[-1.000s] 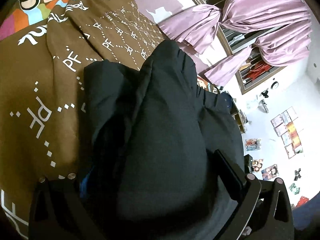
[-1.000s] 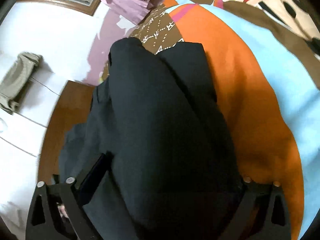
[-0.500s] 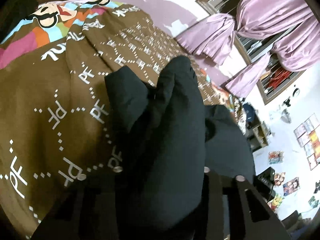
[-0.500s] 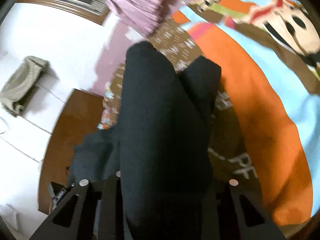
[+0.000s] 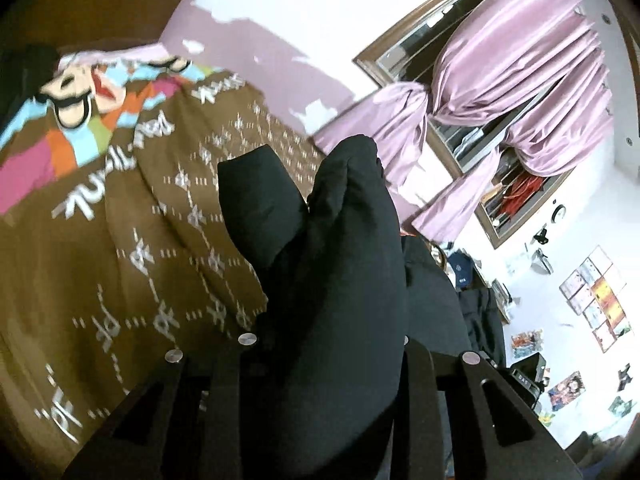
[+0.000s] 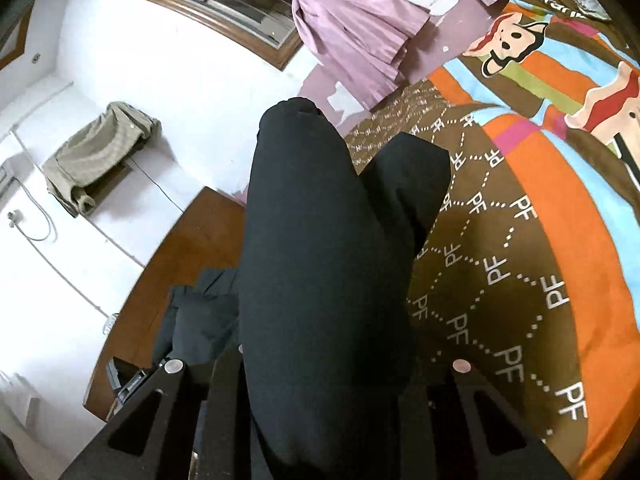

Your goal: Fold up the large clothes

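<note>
both tools (image 5: 320,364) (image 6: 320,364) apparently clamp the raised black garment (image 5: 344,280) above the bedspread (image 5: 132,248).

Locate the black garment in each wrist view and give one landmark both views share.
Left wrist: black garment fills centre, bunched in the left gripper.
Right wrist: it fills centre, bunched in the right gripper.
Shared landmark: brown PF-print bedspread.

Both hand-held grippers, left (image 5: 320,364) and right (image 6: 320,364), have closed from wide open onto the black garment (image 5: 344,280), bunching it into a narrow ridge between the fingers. The garment has lifted off the bedspread (image 6: 500,264), exposing more brown fabric and more of the wall.
</note>
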The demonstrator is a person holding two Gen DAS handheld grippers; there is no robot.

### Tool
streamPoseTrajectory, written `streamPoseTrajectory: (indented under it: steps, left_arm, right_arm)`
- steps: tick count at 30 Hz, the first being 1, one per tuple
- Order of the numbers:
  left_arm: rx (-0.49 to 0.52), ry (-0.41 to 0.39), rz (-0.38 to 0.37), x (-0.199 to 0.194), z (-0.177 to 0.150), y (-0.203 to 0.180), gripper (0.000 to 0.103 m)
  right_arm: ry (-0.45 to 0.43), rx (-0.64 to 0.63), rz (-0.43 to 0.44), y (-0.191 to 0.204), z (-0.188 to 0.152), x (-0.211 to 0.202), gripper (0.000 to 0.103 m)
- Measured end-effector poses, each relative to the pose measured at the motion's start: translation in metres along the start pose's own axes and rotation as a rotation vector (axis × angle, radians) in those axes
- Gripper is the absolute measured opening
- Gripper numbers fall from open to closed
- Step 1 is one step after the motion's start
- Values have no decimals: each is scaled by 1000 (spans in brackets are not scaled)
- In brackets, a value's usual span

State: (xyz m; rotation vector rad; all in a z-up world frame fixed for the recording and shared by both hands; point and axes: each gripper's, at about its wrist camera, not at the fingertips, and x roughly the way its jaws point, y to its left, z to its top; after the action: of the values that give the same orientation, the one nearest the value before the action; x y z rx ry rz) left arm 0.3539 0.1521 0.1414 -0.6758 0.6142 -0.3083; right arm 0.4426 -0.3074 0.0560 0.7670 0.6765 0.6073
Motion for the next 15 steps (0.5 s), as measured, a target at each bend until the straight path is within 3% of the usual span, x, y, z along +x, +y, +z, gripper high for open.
streamPoseTrajectory:
  steps: [4,6,9,11,15]
  left_arm:
    - [46,-7,67,6,3,12,24]
    - [42,38,119,20,-3,30,24]
    - [41,90,202,41,-16,58,28]
    - [33,81,188,40,-18,67,31]
    - [70,101,235,43,-17,62,38]
  right_arm:
    - [89,2,-153,-26,-15,42,25]
    - [77,12,-218,-42,-22,48,29]
    - [72,2,-211,-49,-18,47,33]
    - [88,-44,-241,-44,-17,47,37]
    - [97,-124,-315,-32,-21,48,76]
